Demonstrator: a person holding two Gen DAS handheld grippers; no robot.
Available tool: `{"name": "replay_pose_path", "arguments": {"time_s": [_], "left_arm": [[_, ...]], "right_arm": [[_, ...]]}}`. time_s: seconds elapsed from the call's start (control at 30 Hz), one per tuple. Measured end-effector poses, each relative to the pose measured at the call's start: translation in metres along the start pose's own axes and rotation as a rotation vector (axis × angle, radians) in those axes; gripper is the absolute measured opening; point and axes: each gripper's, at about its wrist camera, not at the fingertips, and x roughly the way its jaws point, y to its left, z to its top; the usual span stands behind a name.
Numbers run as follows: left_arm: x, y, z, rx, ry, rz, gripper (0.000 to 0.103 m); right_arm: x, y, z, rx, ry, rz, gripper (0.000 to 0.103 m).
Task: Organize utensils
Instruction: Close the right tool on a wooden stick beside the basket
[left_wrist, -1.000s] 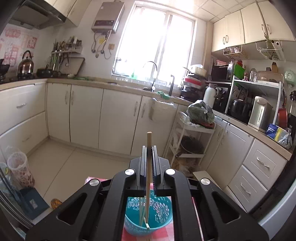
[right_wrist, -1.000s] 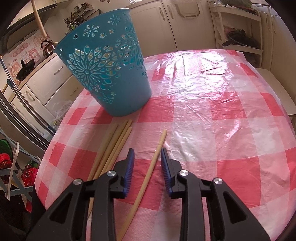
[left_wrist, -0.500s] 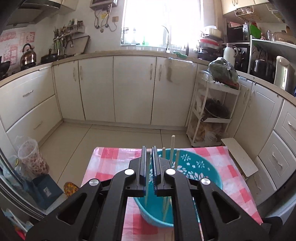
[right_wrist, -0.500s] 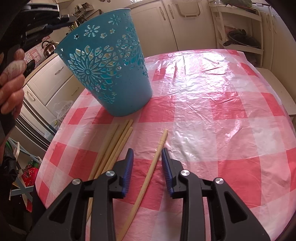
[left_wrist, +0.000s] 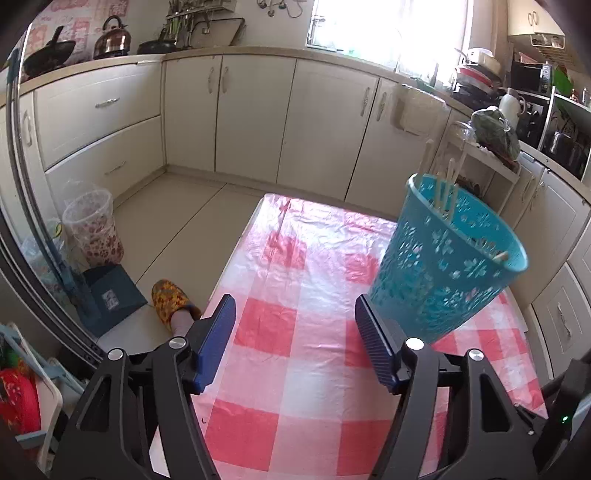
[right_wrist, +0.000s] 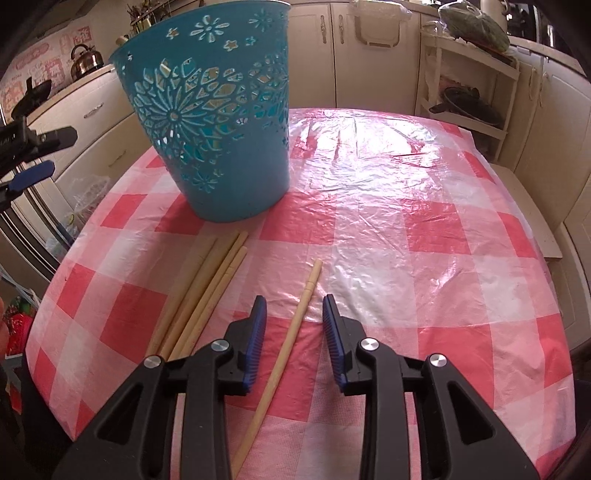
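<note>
A teal cut-out basket (right_wrist: 218, 122) stands on the red-and-white checked tablecloth (right_wrist: 424, 236). It holds several wooden chopsticks (left_wrist: 445, 192), as the left wrist view (left_wrist: 448, 273) shows. My right gripper (right_wrist: 293, 310) is open, low over the table, with one loose chopstick (right_wrist: 291, 336) lying between its fingers. A bundle of several chopsticks (right_wrist: 201, 295) lies just left of it. My left gripper (left_wrist: 295, 325) is wide open and empty, above the table's left part, left of the basket. It appears at the left edge of the right wrist view (right_wrist: 29, 155).
Kitchen cabinets (left_wrist: 251, 110) run behind the table. A patterned bin (left_wrist: 92, 229) and a blue box (left_wrist: 110, 295) stand on the floor at the left. A white rack (right_wrist: 469, 81) stands beyond the table's far side.
My left gripper let go of its chopstick into the basket, opened wide and moved left and down. The right gripper stayed over the single chopstick and opened slightly.
</note>
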Motion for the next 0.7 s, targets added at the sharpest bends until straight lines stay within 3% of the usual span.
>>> {"name": "replay_pose_path", "arguments": {"time_s": [0.2, 0.33, 0.43, 0.5, 0.63, 0.7], "left_arm": [[0.031, 0.012, -0.037, -0.068, 0.101, 0.015, 0.069], [0.038, 0.004, -0.048, -0.026, 0.115, 0.025, 0.074], [0.039, 0.002, -0.050, -0.019, 0.114, 0.023, 0.075], [0.040, 0.002, -0.050, -0.024, 0.119, 0.015, 0.077], [0.046, 0.004, -0.050, -0.039, 0.153, 0.002, 0.077], [0.047, 0.006, -0.051, -0.047, 0.163, -0.007, 0.077]], "right_arm": [[-0.004, -0.001, -0.002, -0.031, 0.009, -0.023, 0.023], [-0.006, -0.006, -0.003, -0.067, 0.024, 0.025, 0.010], [-0.005, -0.012, 0.000, -0.089, 0.053, 0.065, 0.010], [-0.002, -0.019, 0.005, -0.037, 0.080, 0.079, 0.010], [0.001, -0.009, 0.008, -0.036, 0.083, 0.009, 0.010], [0.001, 0.002, 0.007, -0.079, 0.081, 0.014, 0.008]]}}
